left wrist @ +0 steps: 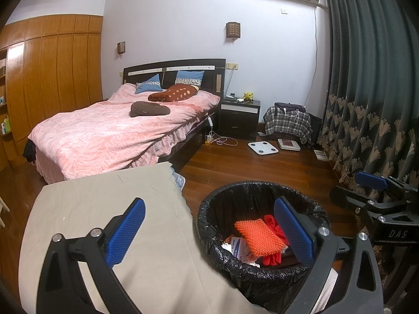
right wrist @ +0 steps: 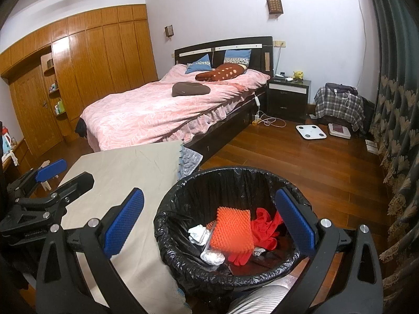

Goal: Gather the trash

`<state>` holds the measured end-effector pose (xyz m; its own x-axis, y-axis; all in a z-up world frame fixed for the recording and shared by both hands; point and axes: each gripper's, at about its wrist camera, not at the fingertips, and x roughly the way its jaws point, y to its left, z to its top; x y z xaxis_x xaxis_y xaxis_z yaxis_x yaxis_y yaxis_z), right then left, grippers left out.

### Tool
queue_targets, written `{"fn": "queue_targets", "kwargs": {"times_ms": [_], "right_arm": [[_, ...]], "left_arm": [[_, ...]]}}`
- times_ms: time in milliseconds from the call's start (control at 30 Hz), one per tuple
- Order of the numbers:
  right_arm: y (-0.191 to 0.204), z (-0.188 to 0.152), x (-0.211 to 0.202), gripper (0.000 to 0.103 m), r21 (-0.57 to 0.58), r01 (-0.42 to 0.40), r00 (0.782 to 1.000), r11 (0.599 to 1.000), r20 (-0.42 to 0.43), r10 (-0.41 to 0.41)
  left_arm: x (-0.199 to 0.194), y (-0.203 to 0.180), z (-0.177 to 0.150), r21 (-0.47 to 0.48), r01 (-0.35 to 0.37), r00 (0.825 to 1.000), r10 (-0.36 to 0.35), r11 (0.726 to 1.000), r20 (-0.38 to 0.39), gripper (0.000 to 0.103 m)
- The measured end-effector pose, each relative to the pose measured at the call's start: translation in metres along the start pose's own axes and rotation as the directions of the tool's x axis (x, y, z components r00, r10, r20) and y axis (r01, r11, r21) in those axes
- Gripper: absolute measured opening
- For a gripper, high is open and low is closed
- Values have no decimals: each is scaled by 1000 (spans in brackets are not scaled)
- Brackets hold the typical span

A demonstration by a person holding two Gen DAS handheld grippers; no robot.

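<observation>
The right claw (left wrist: 371, 183) body reads "DAS".

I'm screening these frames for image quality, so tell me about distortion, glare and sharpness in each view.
Left wrist view: strong fisheye bending, the curtain bows and the corners go black; the bin is sharp. Right wrist view: the same bending curves the wardrobe, with soft glare on its doors and on the floor; no motion blur in either view.
</observation>
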<state>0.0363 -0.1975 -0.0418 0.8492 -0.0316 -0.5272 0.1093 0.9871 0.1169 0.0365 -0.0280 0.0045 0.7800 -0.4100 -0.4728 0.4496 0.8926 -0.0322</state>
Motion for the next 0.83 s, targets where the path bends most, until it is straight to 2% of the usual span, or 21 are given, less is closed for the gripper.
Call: {"fn": "queue_targets", "kwargs": {"times_ms": [833], "right_arm": [[0, -6, 7, 98, 0, -3, 1000, 1000, -8, 3]], "left_arm": [[-1, 0, 0, 0, 0, 1000, 0, 1000, -3, 97]]}}
